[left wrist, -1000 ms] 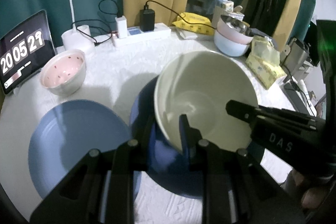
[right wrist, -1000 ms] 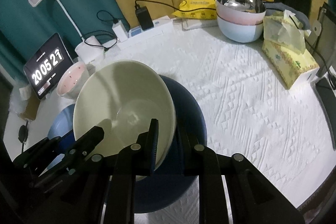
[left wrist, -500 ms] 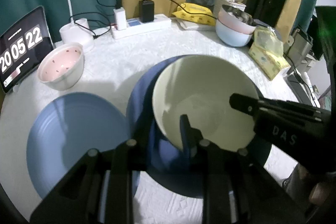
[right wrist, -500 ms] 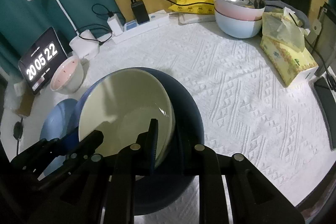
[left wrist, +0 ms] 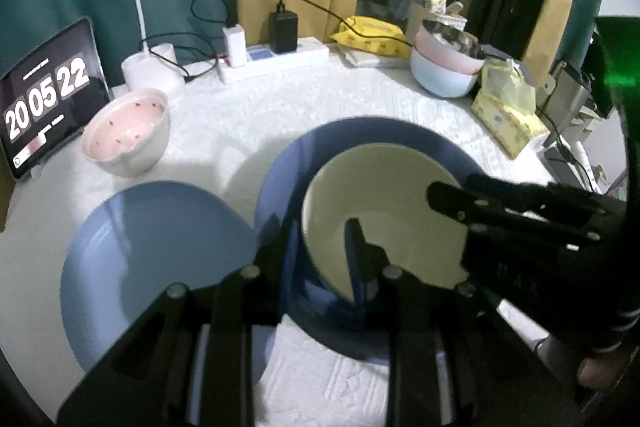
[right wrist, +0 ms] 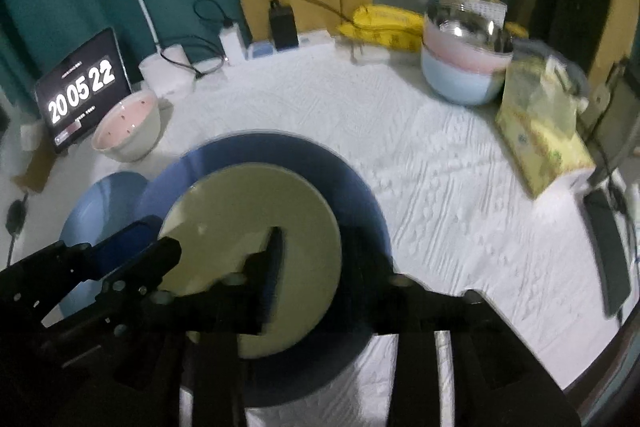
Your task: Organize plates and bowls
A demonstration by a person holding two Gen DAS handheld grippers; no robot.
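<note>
The left gripper (left wrist: 316,247) and right gripper (right wrist: 316,255) each pinch the rim of the round cream bowl (left wrist: 384,211), which sits inside the dark blue plate (left wrist: 360,135). The bowl should settle flat and centred before either releases. Farther off, the speckled pink bowl (left wrist: 128,131) and the light blue plate (left wrist: 152,239) wait on the table.

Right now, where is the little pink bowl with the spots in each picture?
Left wrist view: the pink spotted bowl sits at the left, behind the light blue plate.
Right wrist view: the same bowl sits at the far left, beyond the dark blue plate.
Shared landmark: the clock screen showing 20 05 22 stands just left of the bowl in both views.
</note>
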